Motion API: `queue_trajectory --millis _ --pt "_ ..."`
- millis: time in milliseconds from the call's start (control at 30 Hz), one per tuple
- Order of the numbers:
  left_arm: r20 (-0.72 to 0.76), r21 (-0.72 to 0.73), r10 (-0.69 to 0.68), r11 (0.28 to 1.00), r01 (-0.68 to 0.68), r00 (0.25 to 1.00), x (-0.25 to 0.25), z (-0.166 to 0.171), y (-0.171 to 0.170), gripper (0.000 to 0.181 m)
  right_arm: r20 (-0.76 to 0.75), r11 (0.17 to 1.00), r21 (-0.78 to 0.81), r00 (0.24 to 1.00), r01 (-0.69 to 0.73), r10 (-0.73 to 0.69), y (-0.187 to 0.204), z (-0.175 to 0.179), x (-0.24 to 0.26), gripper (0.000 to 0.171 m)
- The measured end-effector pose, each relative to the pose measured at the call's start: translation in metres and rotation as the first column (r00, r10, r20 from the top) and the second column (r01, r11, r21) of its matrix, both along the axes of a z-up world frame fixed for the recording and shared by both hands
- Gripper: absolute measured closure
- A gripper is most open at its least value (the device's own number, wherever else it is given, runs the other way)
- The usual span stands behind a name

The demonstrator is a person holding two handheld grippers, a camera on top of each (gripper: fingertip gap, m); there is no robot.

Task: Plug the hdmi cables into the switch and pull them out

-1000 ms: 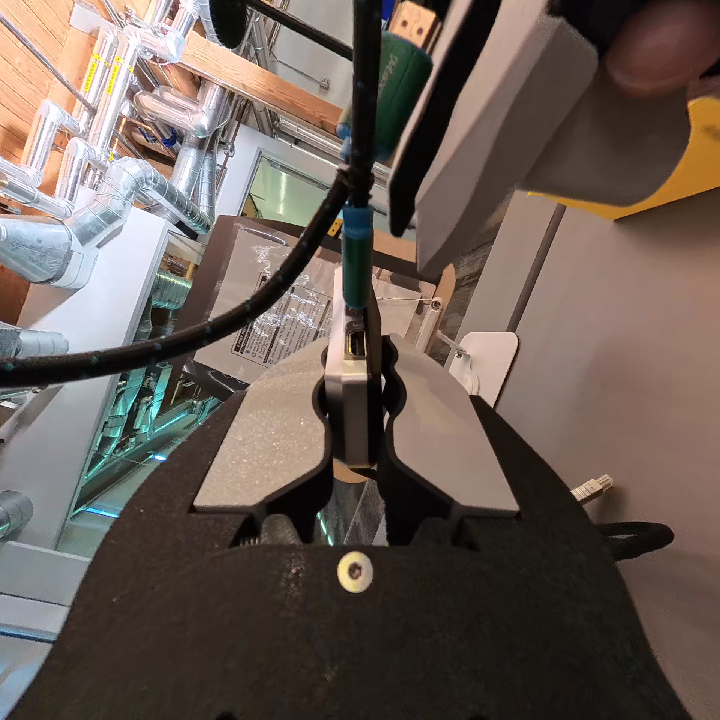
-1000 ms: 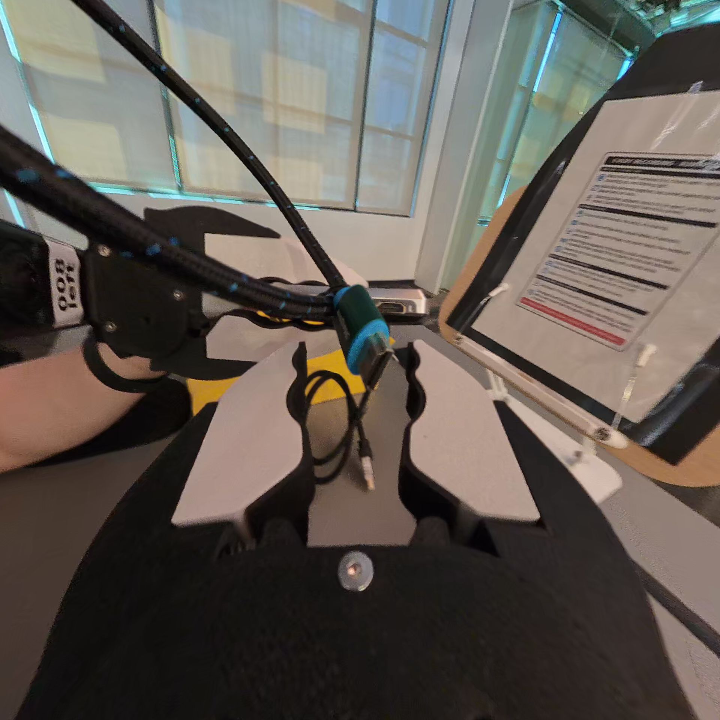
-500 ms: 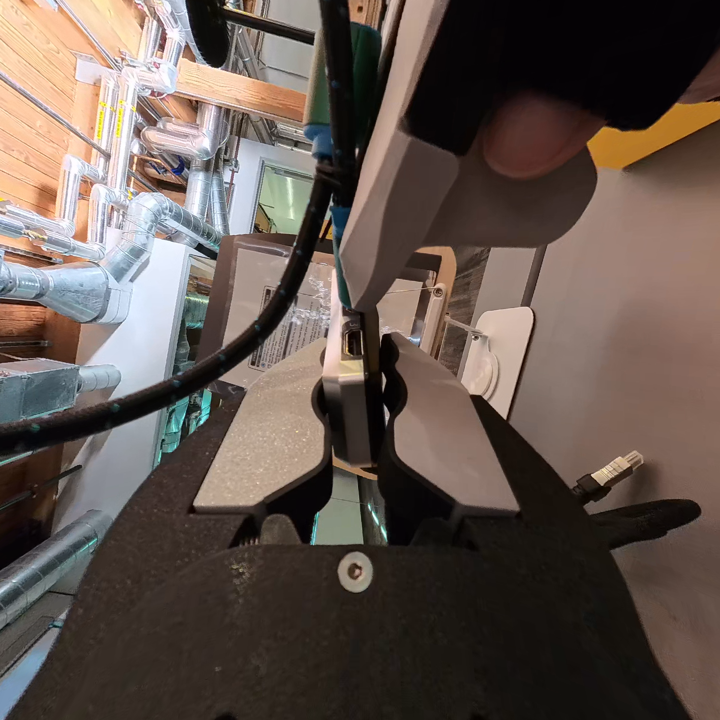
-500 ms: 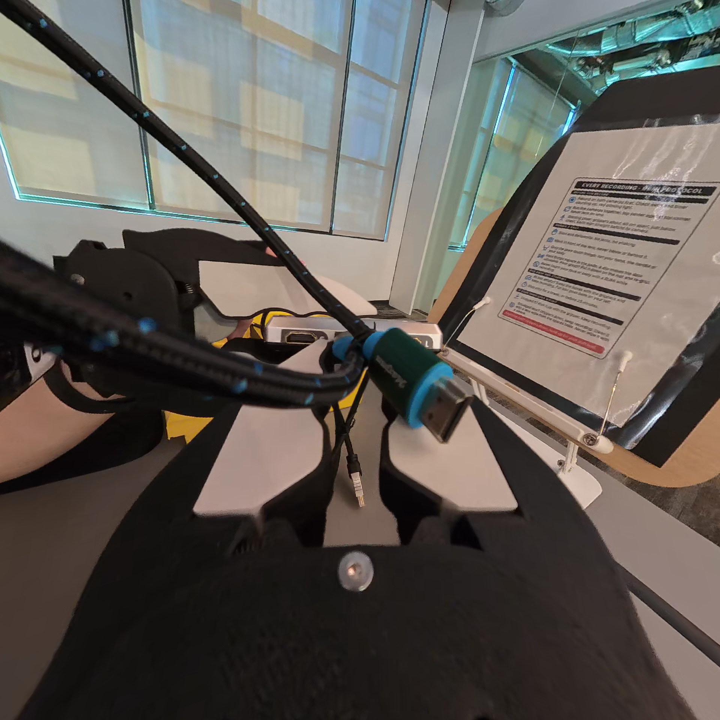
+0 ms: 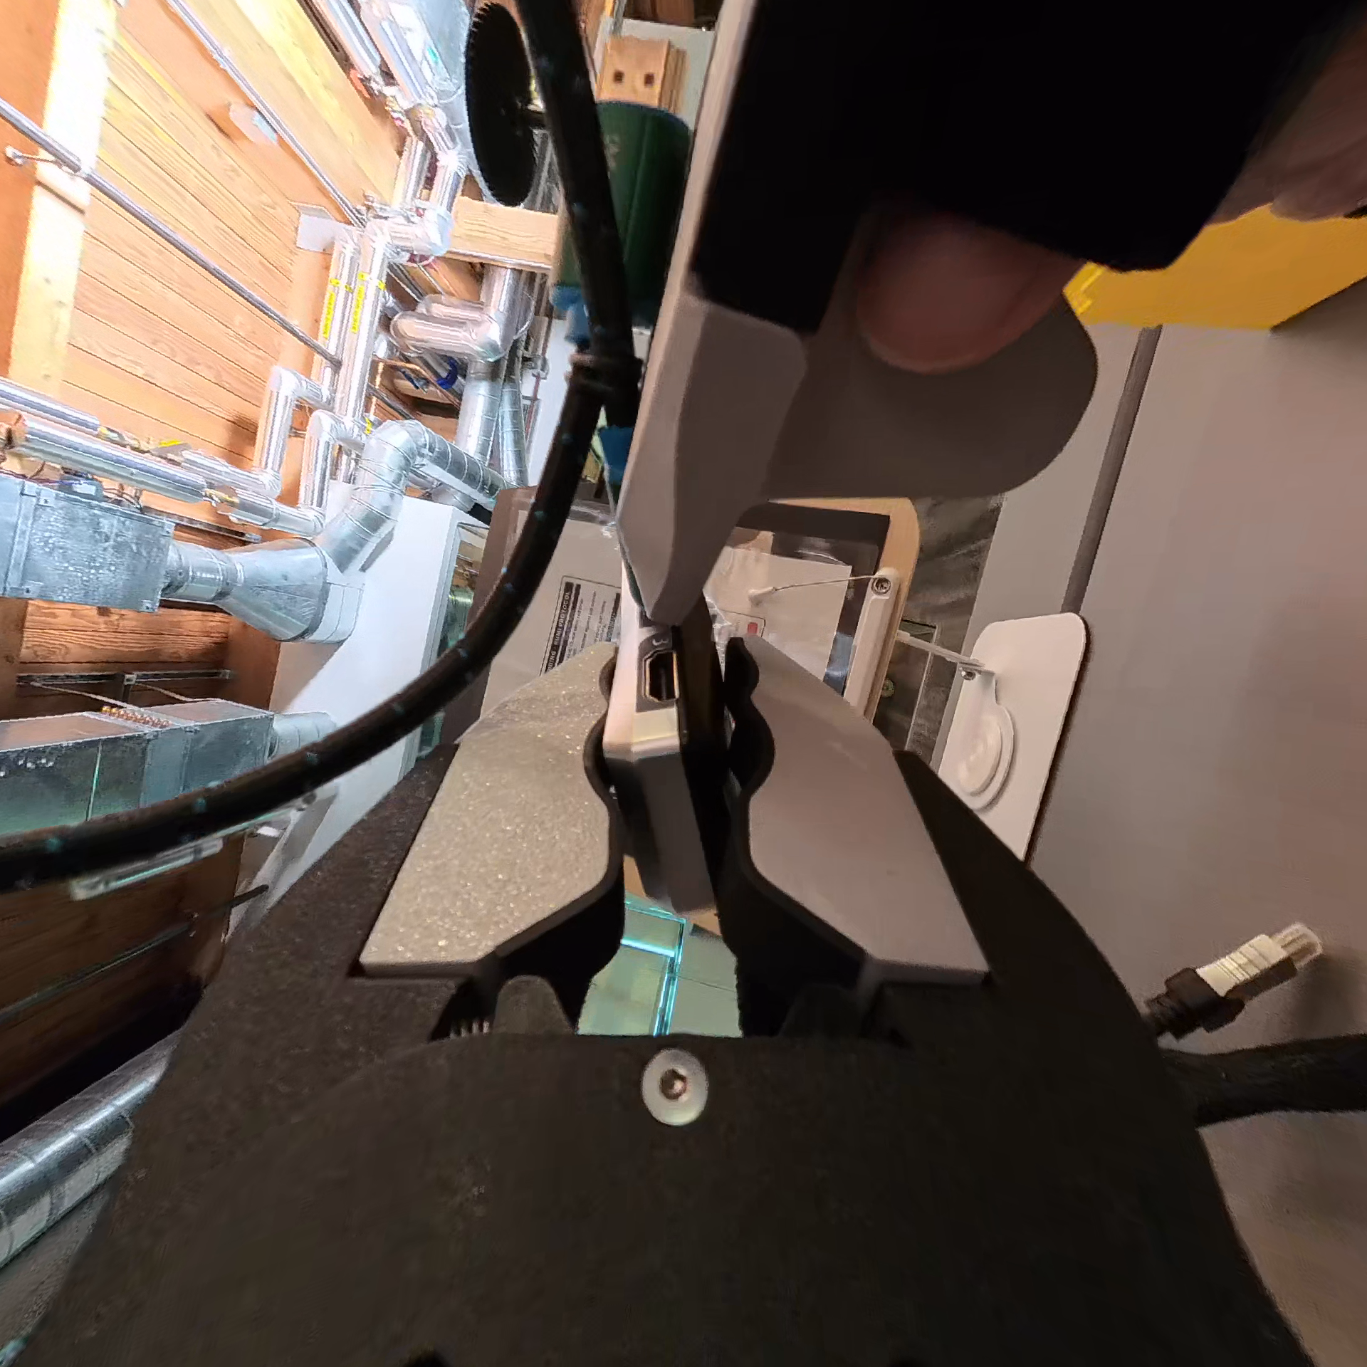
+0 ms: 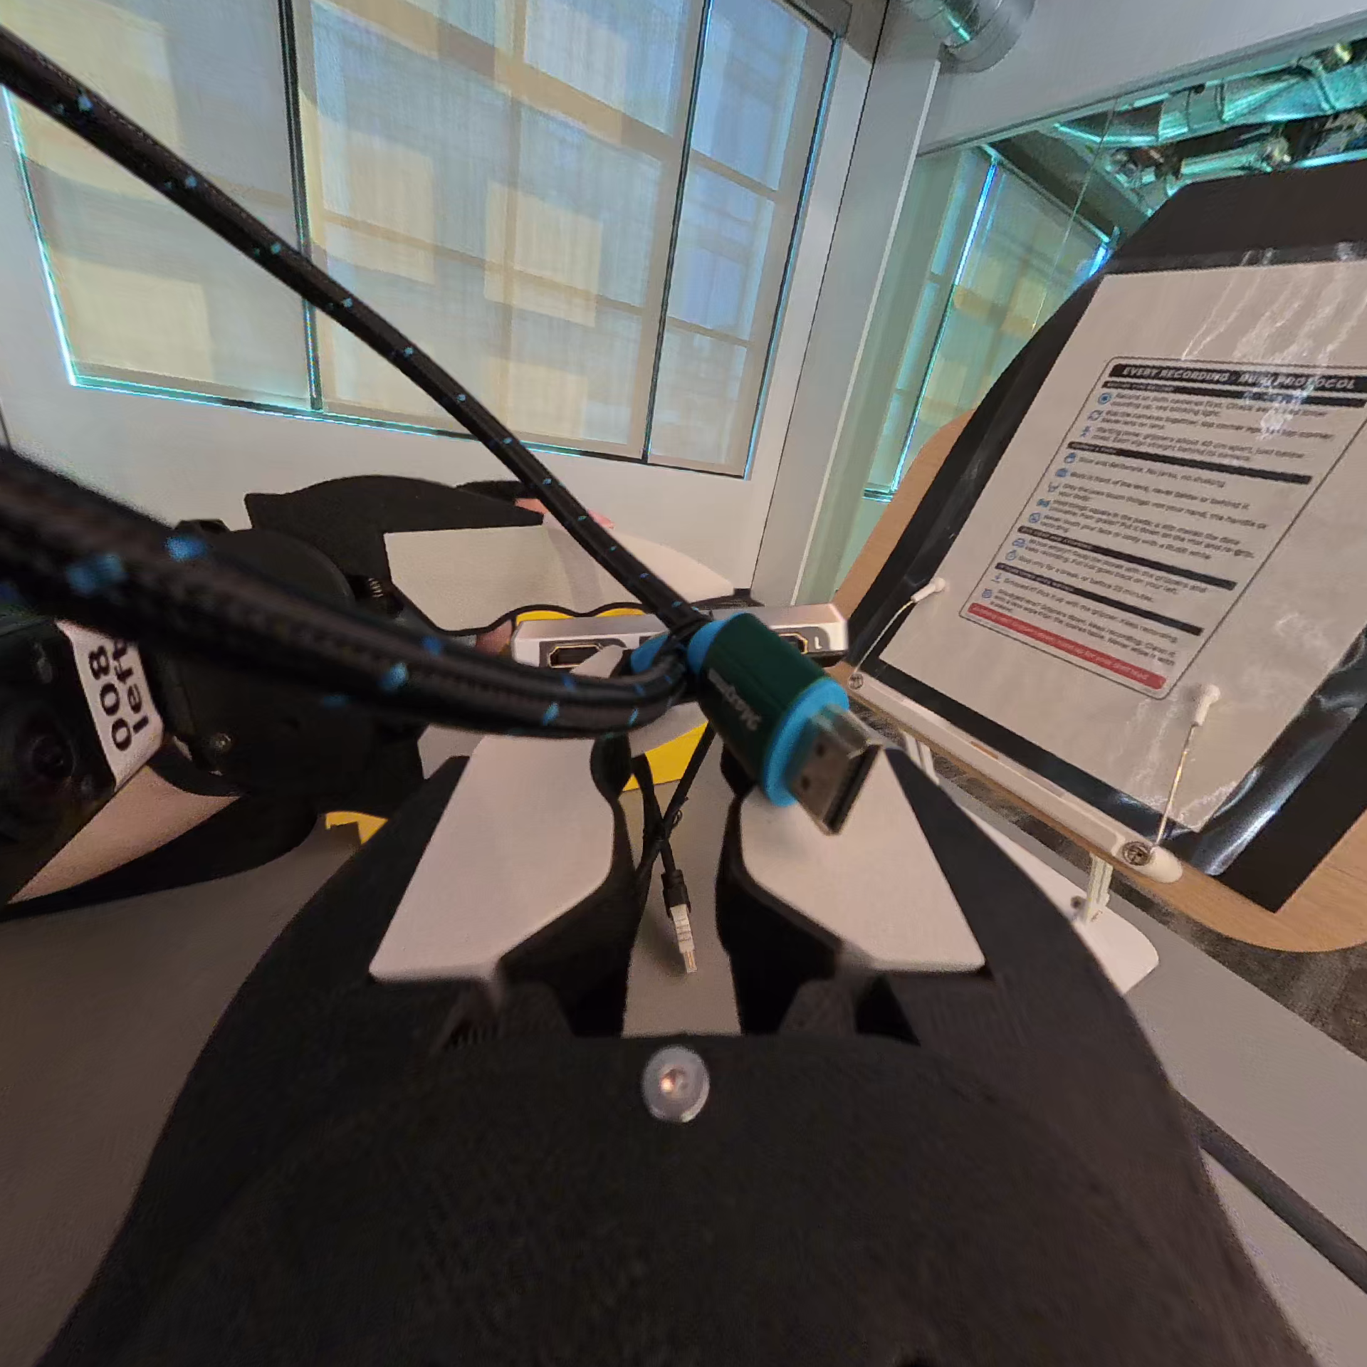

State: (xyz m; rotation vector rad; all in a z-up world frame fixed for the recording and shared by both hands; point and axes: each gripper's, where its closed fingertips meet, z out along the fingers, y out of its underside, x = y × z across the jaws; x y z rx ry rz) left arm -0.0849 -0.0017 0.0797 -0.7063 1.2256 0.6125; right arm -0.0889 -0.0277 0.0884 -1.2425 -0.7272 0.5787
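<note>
My left gripper (image 5: 673, 658) is shut on the silver HDMI switch (image 5: 651, 814) and holds it on edge above the table, with an empty port (image 5: 660, 677) facing me. The switch also shows in the right wrist view (image 6: 821, 618). My right gripper (image 6: 666, 710) has narrow jaws closed around the blue-collared HDMI plug (image 6: 655, 655) that sits in the switch; the contact itself is partly hidden. A second, loose green HDMI plug (image 6: 777, 710) hangs across its right finger. Black braided cables (image 6: 333, 636) trail off to the left.
A board with a printed sheet (image 6: 1183, 555) stands on a white base (image 6: 1109, 939) at the right. A thin black cable with a white connector (image 6: 682, 925) lies on the grey table (image 6: 111, 1035). The left gripper body (image 6: 259, 666) and a hand are at the left.
My right gripper has moved in to the switch and its jaws have narrowed around the plugged-in plug. The loose green plug has swung over its right finger. The left gripper still holds the switch.
</note>
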Motion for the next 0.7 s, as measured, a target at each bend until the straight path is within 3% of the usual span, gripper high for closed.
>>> queue_trajectory --millis 167,600,700 --pt "-0.008 -0.174 0.037 0.984 -0.038 0.999 -0.002 -0.016 0.011 0.157 -0.025 0.996 -0.086 1.000 -0.018 0.016 0.011 -0.013 0.002 0.150" --pt "0.031 -0.271 0.040 0.962 -0.030 0.999 -0.003 -0.017 0.016 0.159 0.028 0.992 -0.027 0.992 0.124 -0.124 0.012 -0.011 0.002 0.150" --pt "0.038 -0.273 0.032 0.962 -0.020 0.999 -0.004 -0.014 0.014 0.158 0.003 0.994 -0.063 0.996 0.088 -0.088 0.010 -0.009 0.001 0.150"
